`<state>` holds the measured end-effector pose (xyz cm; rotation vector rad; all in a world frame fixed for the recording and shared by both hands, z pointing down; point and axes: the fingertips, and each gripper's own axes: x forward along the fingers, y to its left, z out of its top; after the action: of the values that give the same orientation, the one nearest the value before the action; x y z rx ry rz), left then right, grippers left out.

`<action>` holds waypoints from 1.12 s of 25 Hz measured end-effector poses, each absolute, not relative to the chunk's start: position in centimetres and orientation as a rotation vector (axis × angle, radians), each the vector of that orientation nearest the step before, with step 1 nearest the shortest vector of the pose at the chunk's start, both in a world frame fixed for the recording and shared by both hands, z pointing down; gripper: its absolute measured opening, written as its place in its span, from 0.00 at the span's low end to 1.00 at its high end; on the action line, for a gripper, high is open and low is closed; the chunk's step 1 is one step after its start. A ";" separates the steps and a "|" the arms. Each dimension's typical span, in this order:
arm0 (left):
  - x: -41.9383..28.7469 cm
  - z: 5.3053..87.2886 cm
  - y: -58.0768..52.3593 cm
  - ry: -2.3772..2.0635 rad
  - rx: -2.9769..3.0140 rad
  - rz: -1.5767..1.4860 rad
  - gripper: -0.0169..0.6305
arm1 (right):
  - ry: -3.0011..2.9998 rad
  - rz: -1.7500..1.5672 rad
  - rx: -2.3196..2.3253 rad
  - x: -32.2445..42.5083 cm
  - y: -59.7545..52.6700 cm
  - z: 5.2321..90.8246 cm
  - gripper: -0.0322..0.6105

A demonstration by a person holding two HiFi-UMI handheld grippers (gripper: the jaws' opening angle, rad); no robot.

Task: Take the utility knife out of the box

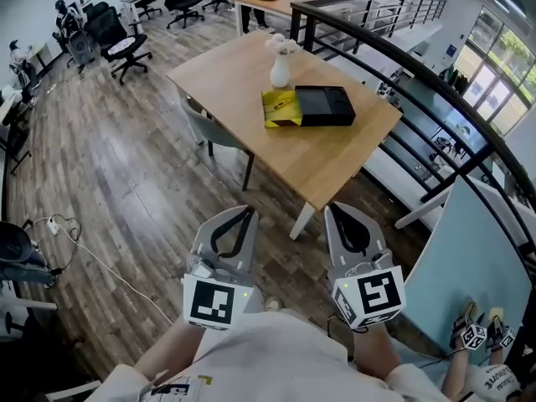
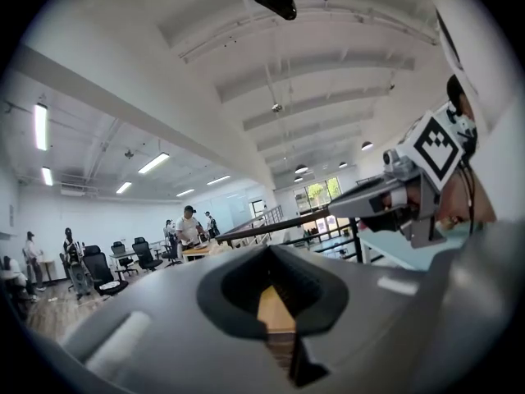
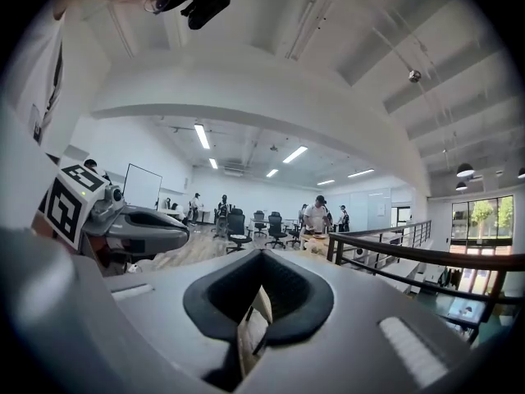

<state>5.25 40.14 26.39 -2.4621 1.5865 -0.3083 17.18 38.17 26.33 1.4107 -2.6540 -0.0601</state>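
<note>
A black box [image 1: 325,105] lies on the wooden table [image 1: 243,78], far ahead of me, with a yellow package [image 1: 280,107] against its left side and a white vase [image 1: 280,69] behind that. I cannot make out the utility knife from here. Both grippers are held close to my body, well short of the table and over the floor. My left gripper [image 1: 244,213] is shut and empty, and its own view looks level across the room along the closed jaws [image 2: 275,327]. My right gripper [image 1: 333,208] is also shut on nothing [image 3: 250,335].
A dark railing [image 1: 402,48] runs past the table's right side above a lower level. A grey chair [image 1: 205,128] stands at the table's near left edge. Office chairs [image 1: 117,36] and people stand farther back. A light blue panel [image 1: 469,266] leans at my right, and a cable [image 1: 84,249] crosses the floor at left.
</note>
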 end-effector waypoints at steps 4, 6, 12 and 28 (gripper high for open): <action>5.8 26.4 39.8 1.594 -2.454 -0.321 0.03 | -2.665 -0.047 1.401 17.8 38.0 26.8 0.05; 6.0 26.4 39.5 1.598 -2.445 -0.336 0.03 | -2.668 -0.056 1.393 17.9 37.8 27.0 0.05; 6.6 26.4 38.5 1.602 -2.454 -0.282 0.03 | -2.678 -0.076 1.406 18.4 36.8 27.3 0.05; 2.7 27.0 31.3 1.593 -2.450 -0.209 0.03 | -2.701 -0.070 1.435 15.3 29.8 28.6 0.05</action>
<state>2.70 31.27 26.99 -2.4503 1.5925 -0.2090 15.31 29.78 28.62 1.4345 -2.7013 -0.0696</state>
